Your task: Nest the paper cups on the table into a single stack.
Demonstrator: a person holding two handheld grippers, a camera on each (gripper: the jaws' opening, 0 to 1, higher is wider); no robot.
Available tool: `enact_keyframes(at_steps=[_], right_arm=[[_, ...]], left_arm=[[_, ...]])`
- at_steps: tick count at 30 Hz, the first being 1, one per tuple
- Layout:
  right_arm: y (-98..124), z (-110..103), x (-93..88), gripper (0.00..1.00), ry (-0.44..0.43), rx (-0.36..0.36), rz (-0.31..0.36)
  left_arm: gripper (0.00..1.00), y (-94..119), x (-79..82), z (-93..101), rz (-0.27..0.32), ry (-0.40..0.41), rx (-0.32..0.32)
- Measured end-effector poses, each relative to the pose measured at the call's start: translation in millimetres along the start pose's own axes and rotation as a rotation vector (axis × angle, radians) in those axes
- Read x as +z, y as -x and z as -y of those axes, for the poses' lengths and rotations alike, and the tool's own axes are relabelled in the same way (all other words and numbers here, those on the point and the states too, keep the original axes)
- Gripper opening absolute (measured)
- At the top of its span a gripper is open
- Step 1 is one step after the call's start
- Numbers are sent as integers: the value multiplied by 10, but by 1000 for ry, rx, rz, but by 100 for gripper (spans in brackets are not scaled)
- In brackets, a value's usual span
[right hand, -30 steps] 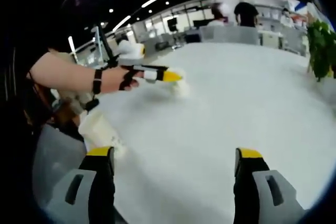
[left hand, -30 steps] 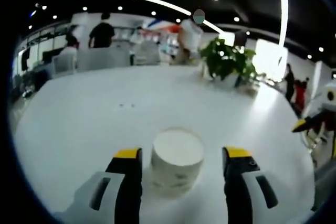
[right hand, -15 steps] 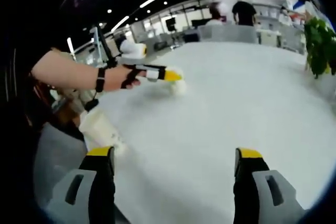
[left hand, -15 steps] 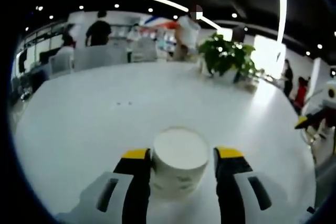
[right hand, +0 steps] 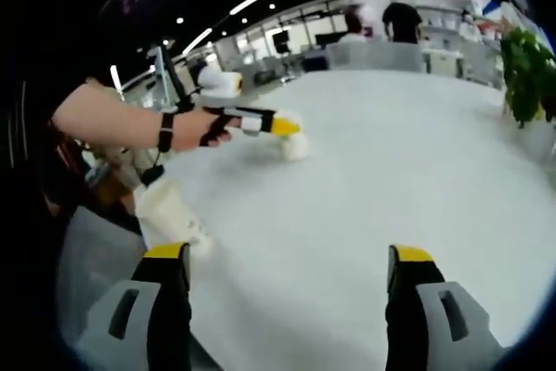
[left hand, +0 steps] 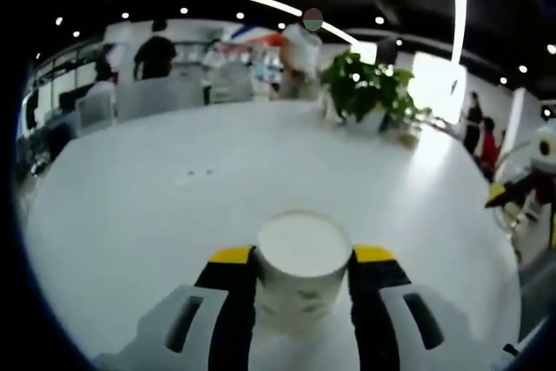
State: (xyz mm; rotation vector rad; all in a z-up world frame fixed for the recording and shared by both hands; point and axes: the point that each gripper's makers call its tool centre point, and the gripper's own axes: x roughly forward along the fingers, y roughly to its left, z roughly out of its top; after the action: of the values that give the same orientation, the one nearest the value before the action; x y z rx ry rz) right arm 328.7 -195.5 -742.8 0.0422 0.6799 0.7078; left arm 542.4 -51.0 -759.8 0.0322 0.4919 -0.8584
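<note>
A white paper cup stands upside down on the white table, pressed between the yellow-tipped jaws of my left gripper, which is shut on it. The right gripper view takes in that same cup at the tip of the left gripper, held by a person's hand. My right gripper hovers over the table, open, with nothing between its jaws. A taller white cup or nested stack stands tilted near the table edge, just beyond the right gripper's left jaw. The right gripper pokes in from the right.
A potted green plant sits at the far side of the table. People and chairs are beyond the table. A person's arm reaches over the table's left side. Bare tabletop lies ahead of the right gripper.
The left jaws have shut in from wide apart onto the sides of the upside-down cup. The right gripper has stayed open and about in place.
</note>
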Motion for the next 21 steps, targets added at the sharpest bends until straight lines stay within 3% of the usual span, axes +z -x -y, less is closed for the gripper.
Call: enact_keyframes(at_steps=[21], right_arm=[[232, -103, -41, 92, -1, -13, 29]], left_arm=[[38, 177, 156, 115, 18, -22, 0]])
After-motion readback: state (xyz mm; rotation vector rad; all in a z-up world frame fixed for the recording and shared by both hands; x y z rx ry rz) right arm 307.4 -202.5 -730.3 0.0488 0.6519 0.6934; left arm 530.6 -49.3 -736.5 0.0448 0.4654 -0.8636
